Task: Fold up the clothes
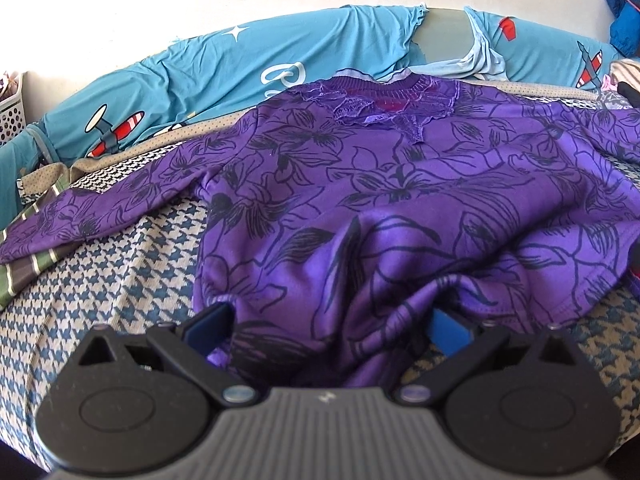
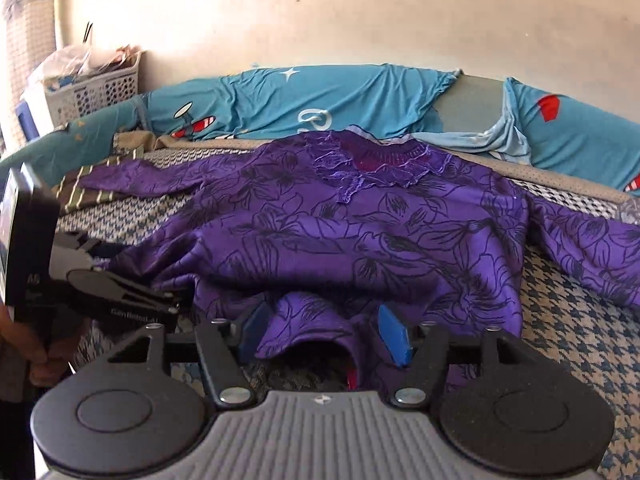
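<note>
Loosely spread, the purple floral top (image 1: 400,184) bunches between both seemingly unclamped, wide-apart grippers.

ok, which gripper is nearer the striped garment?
Left. Left gripper is at the hem of the purple top, nearest the striped garment; right gripper is further along that hem.

a white perforated basket (image 2: 100,90) stands beside blue airplane-print pillows (image 2: 320,100) against the wall (image 2: 320,20).

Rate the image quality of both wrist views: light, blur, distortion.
Left wrist view: bright daylight, sharp floral print on the purple top, fisheye bowing the bed's far edge. Right wrist view: softer overall, slight blur, pale washed-out wall, dark vignetted corners.
</note>
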Available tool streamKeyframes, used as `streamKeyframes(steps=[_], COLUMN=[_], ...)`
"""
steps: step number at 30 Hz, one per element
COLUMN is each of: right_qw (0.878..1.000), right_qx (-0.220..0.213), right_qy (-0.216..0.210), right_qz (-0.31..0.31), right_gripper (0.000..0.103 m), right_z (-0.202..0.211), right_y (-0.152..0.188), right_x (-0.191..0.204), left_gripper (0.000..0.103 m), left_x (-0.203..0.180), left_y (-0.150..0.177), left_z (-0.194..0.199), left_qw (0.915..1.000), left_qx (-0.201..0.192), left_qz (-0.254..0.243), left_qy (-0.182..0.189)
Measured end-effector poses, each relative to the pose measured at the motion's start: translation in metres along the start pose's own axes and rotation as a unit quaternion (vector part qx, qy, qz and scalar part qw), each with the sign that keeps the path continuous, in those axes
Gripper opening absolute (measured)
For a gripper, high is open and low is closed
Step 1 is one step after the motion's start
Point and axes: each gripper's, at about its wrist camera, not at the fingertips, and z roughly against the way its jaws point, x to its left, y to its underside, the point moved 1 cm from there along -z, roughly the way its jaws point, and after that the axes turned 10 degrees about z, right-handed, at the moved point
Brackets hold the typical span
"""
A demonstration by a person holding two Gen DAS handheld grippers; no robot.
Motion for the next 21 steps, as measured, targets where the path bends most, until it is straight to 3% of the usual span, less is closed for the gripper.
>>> streamKeyframes(steps=[12,13,16,21], right_qw=[0.998,0.998,0.998,0.996], right_qx=[0.036,0.035,0.037,-0.008], right_qy=[0.035,0.041,0.052,0.061], right_qz=[0.030,0.029,0.016,-0.057], right_gripper=[0.062,0.055,0.015,0.008], right_z=[-0.019,-0.021,-0.025,-0.016], right_y=[0.006,0.006,0.004,-0.002], right_x=[0.009,0.009,0.006,-0.011], left_gripper=[0.103,0.103,0.103,0.103], left_x=[-0.001,0.000,0.001,-0.002], left_y=[0.000,0.000,0.000,0.004], left_z=[0.000,0.000,0.005,0.021], left_qw=[1.0000,1.0000,0.9999,0.9992], left_qx=[0.006,0.006,0.005,-0.014], left_qz=[0.000,0.001,0.007,0.004], left_qy=[0.000,0.000,0.010,0.037])
